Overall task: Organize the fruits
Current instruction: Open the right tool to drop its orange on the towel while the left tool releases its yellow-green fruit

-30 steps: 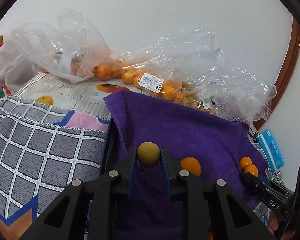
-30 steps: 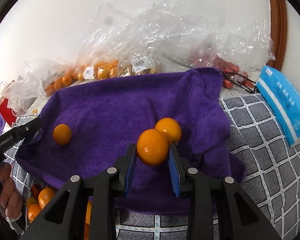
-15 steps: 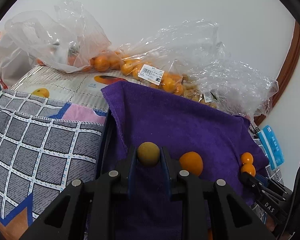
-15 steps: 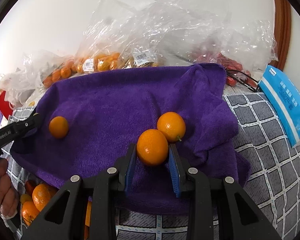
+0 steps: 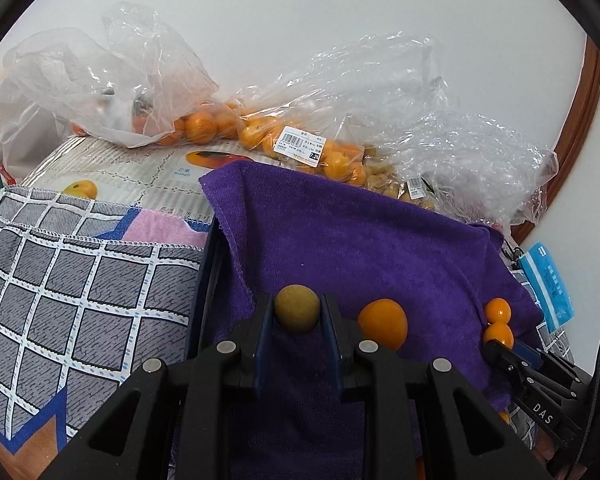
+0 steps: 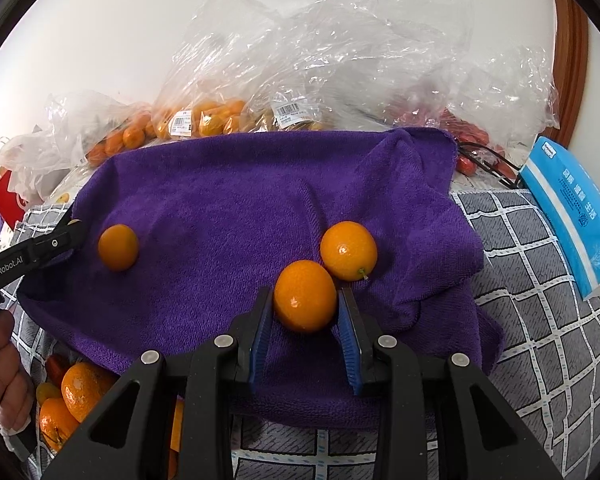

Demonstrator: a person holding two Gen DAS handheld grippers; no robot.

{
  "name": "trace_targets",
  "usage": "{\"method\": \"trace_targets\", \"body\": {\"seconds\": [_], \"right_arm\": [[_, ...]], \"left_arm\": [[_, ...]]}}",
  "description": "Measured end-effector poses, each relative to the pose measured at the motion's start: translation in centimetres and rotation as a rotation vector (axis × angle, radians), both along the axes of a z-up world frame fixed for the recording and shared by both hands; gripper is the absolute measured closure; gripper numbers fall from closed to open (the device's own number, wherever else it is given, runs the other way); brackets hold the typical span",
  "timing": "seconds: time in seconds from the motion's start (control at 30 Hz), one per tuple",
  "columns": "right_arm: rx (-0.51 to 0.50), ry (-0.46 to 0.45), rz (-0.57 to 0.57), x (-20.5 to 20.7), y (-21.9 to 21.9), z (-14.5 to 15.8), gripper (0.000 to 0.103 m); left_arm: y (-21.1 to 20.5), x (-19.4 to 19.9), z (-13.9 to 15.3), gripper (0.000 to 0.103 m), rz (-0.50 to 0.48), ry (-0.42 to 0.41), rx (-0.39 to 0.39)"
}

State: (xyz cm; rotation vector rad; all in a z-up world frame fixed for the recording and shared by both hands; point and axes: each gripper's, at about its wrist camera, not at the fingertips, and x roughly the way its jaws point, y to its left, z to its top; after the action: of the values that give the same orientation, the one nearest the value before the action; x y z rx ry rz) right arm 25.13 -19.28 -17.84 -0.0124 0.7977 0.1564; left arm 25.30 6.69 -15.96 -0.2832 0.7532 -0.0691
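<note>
A purple towel (image 5: 352, 240) (image 6: 240, 208) is spread over the table. My left gripper (image 5: 297, 314) is shut on a small yellow-green round fruit (image 5: 297, 314) above the towel's left part. An orange kumquat (image 5: 383, 323) (image 6: 118, 247) lies on the towel just right of it. My right gripper (image 6: 305, 298) has its jaws slightly apart around an orange kumquat (image 6: 305, 296) that rests on the towel; the right pad stands a little off it. A second kumquat (image 6: 349, 250) lies touching it behind. These two also show in the left wrist view (image 5: 497, 322).
Clear plastic bags of oranges (image 5: 204, 126) (image 6: 204, 120) and other fruit line the back by the wall. A blue tissue pack (image 6: 572, 208) lies right. A grey checked cloth (image 5: 60, 280) (image 6: 540, 320) covers the table. Loose oranges (image 6: 76, 396) sit at lower left, below the towel's edge.
My right gripper lowered its kumquat onto the towel beside the other one and its jaws opened slightly. My left gripper moved a little forward and right, still holding the yellow-green fruit.
</note>
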Motion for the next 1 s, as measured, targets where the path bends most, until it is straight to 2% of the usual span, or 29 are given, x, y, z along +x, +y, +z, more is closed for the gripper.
{"method": "trace_targets", "body": {"seconds": [0.2, 0.43, 0.53, 0.6, 0.8, 1.0], "right_arm": [[0.042, -0.011, 0.01, -0.2, -0.4, 0.3, 0.069], [0.042, -0.054, 0.012, -0.9, 0.2, 0.9, 0.057], [0.032, -0.072, 0.009, -1.2, 0.4, 1.1, 0.053], [0.037, -0.08, 0.004, -1.3, 0.3, 1.2, 0.053], [0.079, -0.095, -0.016, -1.5, -0.6, 1.5, 0.052], [0.083, -0.114, 0.006, -2.6, -0.4, 2.6, 0.052]], "left_arm": [[0.0, 0.0, 0.0, 0.08, -0.001, -0.001, -0.002], [-0.1, -0.1, 0.0, 0.08, 0.0, -0.004, -0.002], [-0.1, -0.3, 0.2, 0.075, -0.006, -0.014, -0.013], [-0.2, -0.4, 0.3, 0.07, -0.011, -0.023, -0.009], [-0.4, -0.6, 0.7, 0.069, -0.006, -0.044, 0.007], [0.2, -0.9, 1.1, 0.068, 0.011, -0.064, -0.012]]}}
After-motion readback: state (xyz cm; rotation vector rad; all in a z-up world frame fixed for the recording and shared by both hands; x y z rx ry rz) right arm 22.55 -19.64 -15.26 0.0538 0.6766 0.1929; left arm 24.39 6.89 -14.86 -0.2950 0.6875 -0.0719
